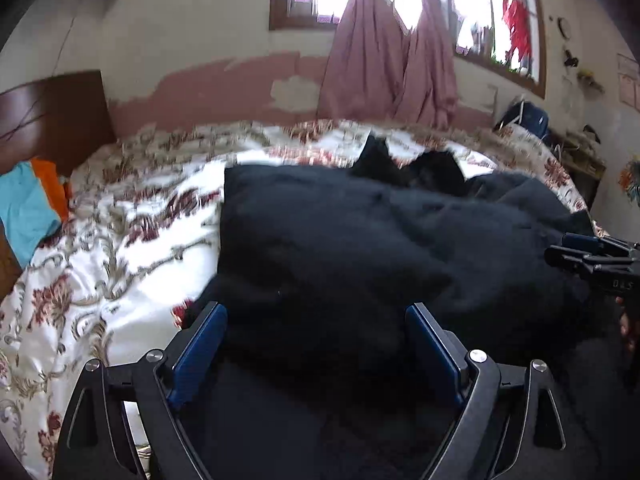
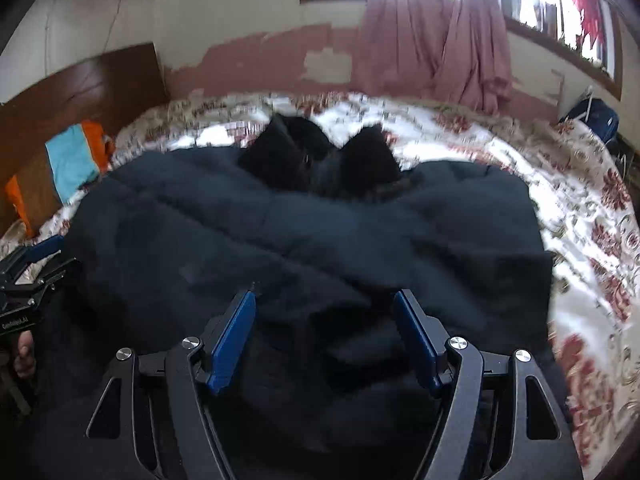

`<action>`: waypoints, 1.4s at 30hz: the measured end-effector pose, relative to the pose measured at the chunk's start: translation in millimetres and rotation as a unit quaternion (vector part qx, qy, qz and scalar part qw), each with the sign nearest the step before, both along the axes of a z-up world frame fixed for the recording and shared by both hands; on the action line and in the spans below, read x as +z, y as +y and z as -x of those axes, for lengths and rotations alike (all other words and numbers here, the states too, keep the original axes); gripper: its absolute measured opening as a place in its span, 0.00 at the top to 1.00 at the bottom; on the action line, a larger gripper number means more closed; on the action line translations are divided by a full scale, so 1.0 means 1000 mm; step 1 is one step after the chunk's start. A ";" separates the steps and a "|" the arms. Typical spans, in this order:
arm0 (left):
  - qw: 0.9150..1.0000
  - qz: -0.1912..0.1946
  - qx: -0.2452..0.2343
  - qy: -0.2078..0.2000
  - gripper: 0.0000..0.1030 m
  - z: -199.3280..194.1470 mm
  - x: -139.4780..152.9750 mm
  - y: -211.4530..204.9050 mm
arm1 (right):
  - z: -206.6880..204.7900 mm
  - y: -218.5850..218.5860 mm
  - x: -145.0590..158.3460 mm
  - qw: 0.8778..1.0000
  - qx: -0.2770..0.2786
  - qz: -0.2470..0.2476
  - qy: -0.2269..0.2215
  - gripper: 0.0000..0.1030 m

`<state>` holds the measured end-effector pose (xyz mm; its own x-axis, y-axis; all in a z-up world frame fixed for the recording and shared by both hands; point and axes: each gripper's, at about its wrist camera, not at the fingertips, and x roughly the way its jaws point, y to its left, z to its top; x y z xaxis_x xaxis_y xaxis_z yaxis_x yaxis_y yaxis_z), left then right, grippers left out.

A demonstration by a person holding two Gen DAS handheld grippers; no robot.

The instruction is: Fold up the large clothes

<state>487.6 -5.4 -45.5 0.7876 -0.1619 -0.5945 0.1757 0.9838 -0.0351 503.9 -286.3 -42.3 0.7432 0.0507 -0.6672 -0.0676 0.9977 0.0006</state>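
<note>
A large dark navy padded coat (image 1: 360, 232) (image 2: 300, 232) lies spread across the bed, its black collar or hood part (image 2: 320, 160) bunched at the far end. My left gripper (image 1: 316, 312) hovers over the near left part of the coat, jaws wide apart and nothing between the blue pads (image 1: 200, 348). My right gripper (image 2: 325, 298) stands open above the coat's near folds, its pads (image 2: 234, 340) clear of the cloth. Each gripper shows in the other's view: the right (image 1: 580, 256) at the right edge, the left (image 2: 40, 264) at the left edge.
The bed has a white floral sheet (image 1: 120, 240) (image 2: 580, 220) and a brown headboard (image 1: 52, 120) on the left. Turquoise and orange cloth (image 1: 28, 208) lies by the headboard. Pink curtains (image 1: 392, 60) hang at the window behind. A blue bag (image 1: 524, 118) sits at the far right.
</note>
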 end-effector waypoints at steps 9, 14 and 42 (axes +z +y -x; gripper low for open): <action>0.999 -0.030 0.012 0.013 0.00 -0.006 -0.016 -0.007 | -0.016 0.004 -0.049 0.999 -0.001 0.011 0.043 0.34; 0.998 -0.058 0.019 0.007 0.00 -0.005 -0.020 -0.015 | -0.019 0.004 -0.058 0.999 -0.002 0.014 0.039 0.34; 0.976 -0.114 -0.046 0.182 0.00 -0.027 0.050 -0.037 | -0.029 -0.088 0.035 0.982 -0.010 -0.143 0.120 0.17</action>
<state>515.0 -42.0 4.0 0.5055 -0.0527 -0.8612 0.2808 0.9538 0.1065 533.4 -374.0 -7.3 0.5694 0.2476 -0.7839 -0.0113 0.9558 0.2937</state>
